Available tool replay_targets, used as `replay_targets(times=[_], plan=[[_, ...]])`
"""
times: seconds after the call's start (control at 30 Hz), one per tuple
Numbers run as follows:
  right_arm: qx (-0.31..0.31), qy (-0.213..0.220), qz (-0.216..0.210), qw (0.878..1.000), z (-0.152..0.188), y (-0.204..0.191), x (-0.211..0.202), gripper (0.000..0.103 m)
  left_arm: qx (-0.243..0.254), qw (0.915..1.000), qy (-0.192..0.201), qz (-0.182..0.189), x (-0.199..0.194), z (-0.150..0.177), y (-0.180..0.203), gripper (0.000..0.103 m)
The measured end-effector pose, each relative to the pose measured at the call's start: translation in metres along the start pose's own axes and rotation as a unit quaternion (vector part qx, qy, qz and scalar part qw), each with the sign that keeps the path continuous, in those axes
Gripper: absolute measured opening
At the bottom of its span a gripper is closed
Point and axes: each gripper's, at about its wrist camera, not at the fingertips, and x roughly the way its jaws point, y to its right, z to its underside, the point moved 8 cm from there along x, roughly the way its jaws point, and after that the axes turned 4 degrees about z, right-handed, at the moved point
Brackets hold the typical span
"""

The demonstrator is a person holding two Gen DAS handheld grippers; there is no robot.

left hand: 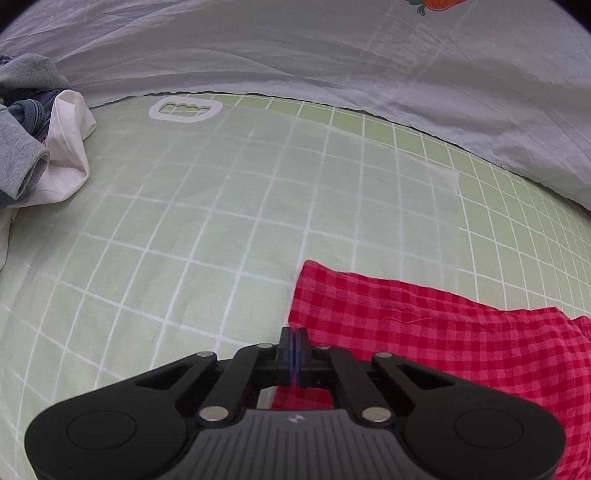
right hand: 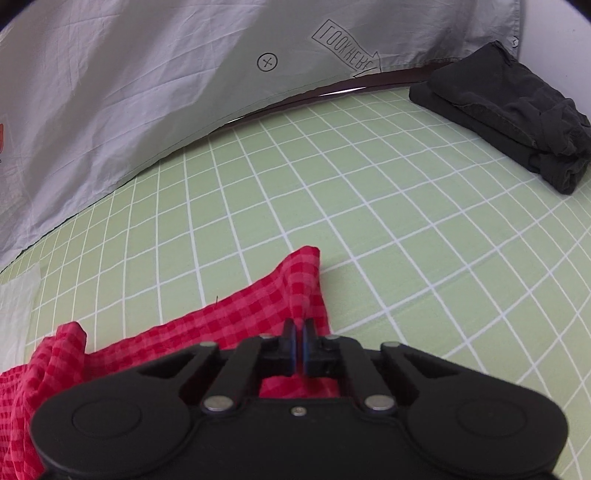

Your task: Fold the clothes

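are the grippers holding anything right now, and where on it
Both pinch the red checked garment: the left gripper looks shut on its left edge, and the right gripper is shut on a raised corner fold.

A pale green sheet [left hand: 207,206] printed with a white grid covers the flat work surface in both views, lying mostly smooth with a few soft creases. A white handle-shaped outline [left hand: 185,109] is printed on it near the far edge, and a paler, washed-out rectangular patch [left hand: 439,206] shows on the sheet in the left wrist view. Behind the surface hangs a wrinkled light grey cloth backdrop [right hand: 122,99], carrying a "LOOK HERE" arrow print [right hand: 345,48], a circled cross [right hand: 267,61] and, in the left view, part of an orange carrot motif [left hand: 437,3]. A dark glossy edge [right hand: 332,91] runs between sheet and backdrop. Lighting is even and soft.
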Motion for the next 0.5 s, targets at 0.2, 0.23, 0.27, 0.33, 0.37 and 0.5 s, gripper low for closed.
replay_targets(times=[0.2,0.23,0.27,0.33,0.37,0.5], plan=[[0.009,0.068,0.060,0.996,-0.025,0.021,-0.023,0.001,-0.057,0.9936,0.067,-0.072,-0.023,-0.019,-0.058,0.000],[0.002,0.070,0.059,0.996,-0.026,0.024,-0.023,0.003,-0.065,0.9933,0.067,-0.069,-0.023,-0.020,-0.065,0.000],[-0.004,0.070,0.065,0.995,-0.027,0.025,-0.022,0.004,-0.070,0.9933,0.066,-0.065,-0.021,-0.020,-0.070,0.001],[-0.012,0.062,0.075,0.995,-0.024,0.023,-0.020,0.030,-0.080,0.9926,0.066,-0.063,-0.022,-0.020,-0.076,0.006],[-0.016,0.058,0.080,0.995,-0.023,0.023,-0.020,0.041,-0.085,0.9924,0.068,-0.059,-0.024,-0.018,-0.076,0.010],[0.004,0.051,0.049,0.998,-0.011,0.011,-0.028,0.056,-0.099,0.9920,0.070,-0.033,-0.036,-0.007,-0.070,0.036]])
